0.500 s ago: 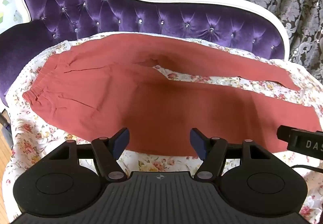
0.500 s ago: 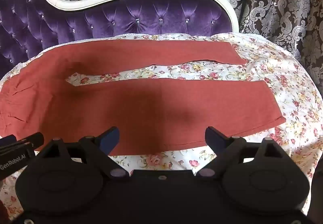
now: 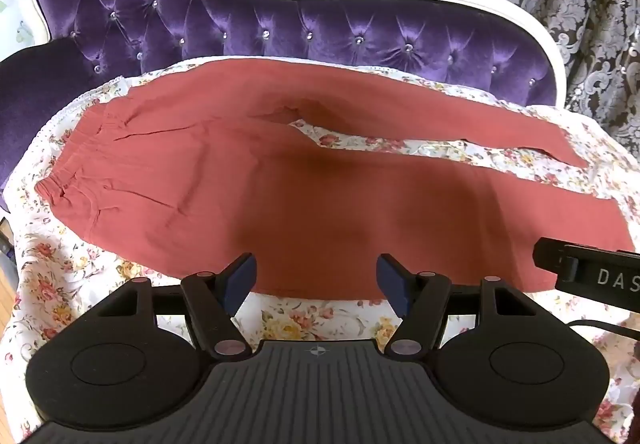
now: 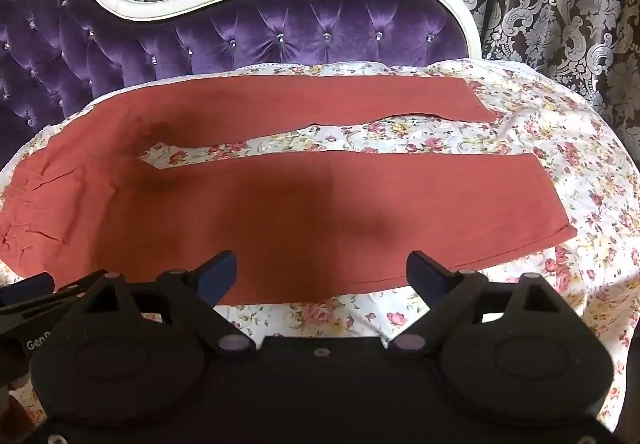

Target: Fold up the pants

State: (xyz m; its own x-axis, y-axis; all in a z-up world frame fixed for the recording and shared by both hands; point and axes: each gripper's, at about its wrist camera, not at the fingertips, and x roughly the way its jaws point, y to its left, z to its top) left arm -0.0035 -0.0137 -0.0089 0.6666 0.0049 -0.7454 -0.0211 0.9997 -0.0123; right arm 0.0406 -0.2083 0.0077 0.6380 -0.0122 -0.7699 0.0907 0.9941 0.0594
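since half a second ago nothing has shifted: my left gripper (image 3: 316,276) and right gripper (image 4: 322,272) both hover wide open and empty above the near edge of the rust-red pants (image 3: 280,180). the pants lie flat and unfolded on the floral sheet (image 4: 560,148), waistband at left, legs apart. no fold has begun; the near leg is probably the first grasp.

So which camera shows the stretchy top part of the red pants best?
The left wrist view. There the gathered elastic waistband of the rust-red cloth pants lies fully in view at the left, puckers and all. In the right wrist view the waistband sits squeezed against the picture's left edge, partly cut off.
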